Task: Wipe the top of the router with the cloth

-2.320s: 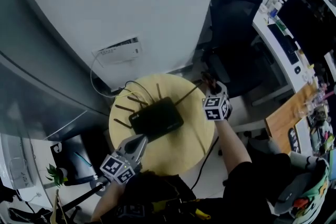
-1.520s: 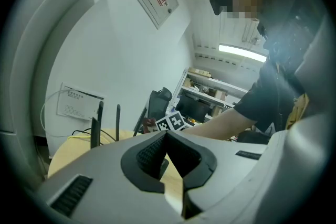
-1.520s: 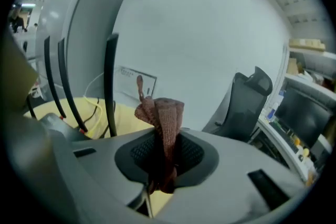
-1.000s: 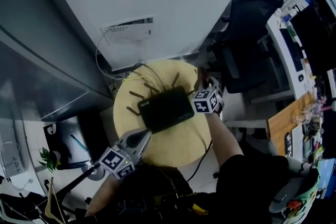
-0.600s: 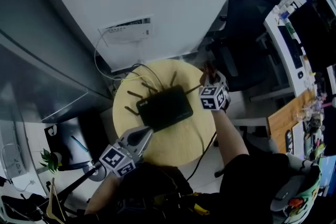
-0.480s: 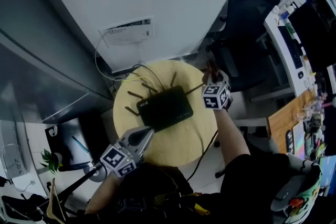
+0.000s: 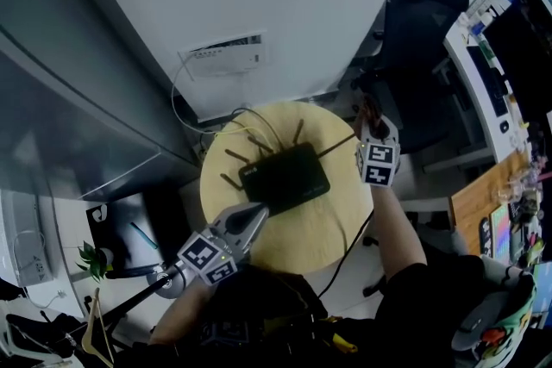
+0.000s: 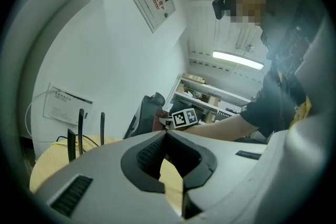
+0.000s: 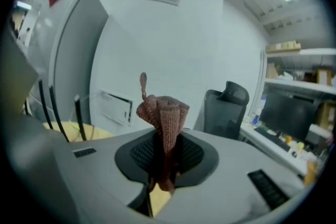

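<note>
Two grippers flank the black router (image 7: 289, 178) on the round yellow table (image 7: 319, 230); the right gripper (image 9: 164, 157) clamps a bunched reddish cloth (image 9: 164, 110) off the router's right side, soft and light, probably best pinched at its gathered fold; the left gripper (image 8: 167, 136) is closed, empty.

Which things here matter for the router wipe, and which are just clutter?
In the job: router, cloth pinched in the right tool, round table under the router.
Lying about: office chair, white wall box, desk, plant. The left tool is shut on nothing.
</note>
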